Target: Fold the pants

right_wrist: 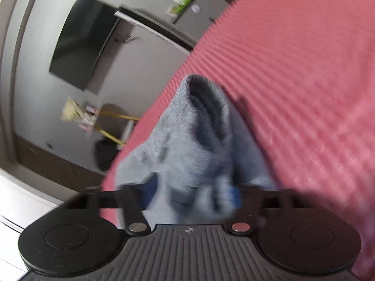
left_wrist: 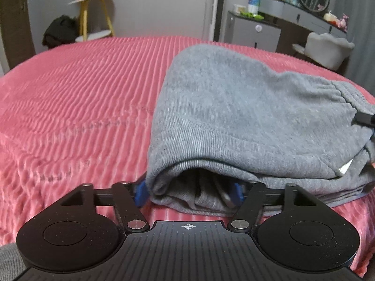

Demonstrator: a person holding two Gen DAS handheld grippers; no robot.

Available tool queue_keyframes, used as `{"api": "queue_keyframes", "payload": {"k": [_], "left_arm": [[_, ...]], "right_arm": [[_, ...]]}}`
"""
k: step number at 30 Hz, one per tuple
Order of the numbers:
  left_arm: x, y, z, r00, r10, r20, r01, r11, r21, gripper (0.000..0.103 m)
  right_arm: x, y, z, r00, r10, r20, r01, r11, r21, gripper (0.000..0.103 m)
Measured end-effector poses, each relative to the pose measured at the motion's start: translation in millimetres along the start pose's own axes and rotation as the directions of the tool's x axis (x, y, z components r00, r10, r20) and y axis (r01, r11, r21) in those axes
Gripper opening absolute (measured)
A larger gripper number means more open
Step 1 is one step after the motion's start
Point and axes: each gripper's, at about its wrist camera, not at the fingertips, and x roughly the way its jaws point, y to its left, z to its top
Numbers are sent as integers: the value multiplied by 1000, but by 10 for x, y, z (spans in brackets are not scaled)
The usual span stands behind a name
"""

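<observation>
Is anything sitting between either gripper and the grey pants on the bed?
Nothing visible. The left gripper straddles the near folded edge of the grey pants. The right gripper has pants fabric between its fingers, though that view is blurred.

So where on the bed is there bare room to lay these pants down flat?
Bare pink bedspread runs left of the gray pants, out to the far bed edge. The right side is crowded: the folded stack fills it, and both tools, left tool and right tool, straddle fabric.

The right gripper [right_wrist: 191, 193] pinches a bunched fold of the grey pants [right_wrist: 194, 140] above the pink ribbed bedspread [right_wrist: 293, 82].
</observation>
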Motion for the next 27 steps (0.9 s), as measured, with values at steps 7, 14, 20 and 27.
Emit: {"api": "queue_keyframes", "payload": {"k": [7,14,20,27], "left_arm": [[-52,178,82,1000,-9,18,11,994,-106,58],[-275,375,116,997,-45,69,57,981,-188,59],[-414,473,148,987,-109,114,137,952,-272,58],[-649,376,168,953,-203,227,265,920,-288,67]], "right_arm": [[-243,-54,78,995,-47,87,45,999,21,42],[-336,-164,132,997,-80,8,78,991,107,73],[-598,-341,9,997,21,-77,-2,970,243,81],[-349,-262,-149,988,43,-148,-3,967,256,83]]}}
